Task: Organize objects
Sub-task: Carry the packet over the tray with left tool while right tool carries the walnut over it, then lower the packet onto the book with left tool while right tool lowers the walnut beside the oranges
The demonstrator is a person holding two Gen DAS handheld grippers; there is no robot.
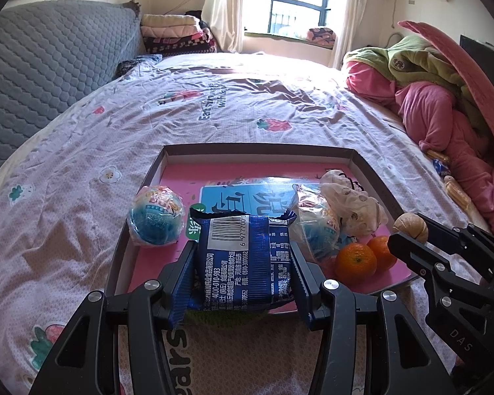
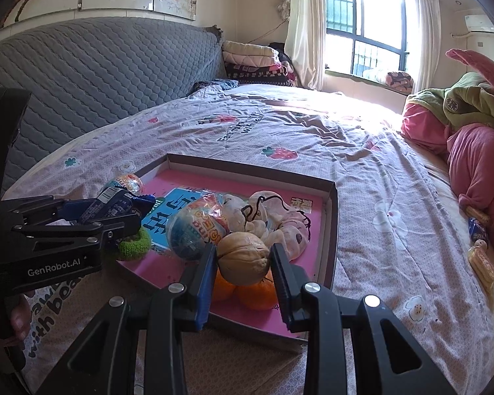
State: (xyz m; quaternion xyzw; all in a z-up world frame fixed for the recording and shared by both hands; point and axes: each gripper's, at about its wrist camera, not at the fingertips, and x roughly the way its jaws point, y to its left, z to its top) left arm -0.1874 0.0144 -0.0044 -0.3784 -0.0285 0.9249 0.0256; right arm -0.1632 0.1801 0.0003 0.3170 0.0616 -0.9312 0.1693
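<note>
In the left wrist view, the left gripper (image 1: 243,263) sits at lower centre, its two fingers pinching a blue snack packet (image 1: 243,256) by its sides, barcode face up. The packet hangs over the near edge of the shallow tray (image 1: 257,147), whose pink floor fills the middle of the frame. Inside it lie a wrapped ball (image 1: 156,215) at the left, a second wrapped ball (image 1: 316,227) and a pale plush toy (image 1: 352,200) to the right, and two oranges (image 1: 355,258) at the lower right. The bare pink patch between the left ball and the packet looks like the best landing spot; the packet should go down flat there before the fingers spread, so it does not tip onto the ball.

In the right wrist view, the right gripper (image 2: 243,265) at lower centre is pinching a walnut (image 2: 243,257) directly above the oranges (image 2: 255,291), over the tray's near right corner. Being round and hard, the walnut would probably roll off the fruit if let go here; easing it toward open pink floor beside the oranges seems wiser. A green knitted ring (image 2: 133,245) lies in the tray at the left, just under the left gripper (image 2: 115,212); whether the two touch is unclear from this angle. The two grippers are close, so setting one item down at a time would avoid a clash.
</note>
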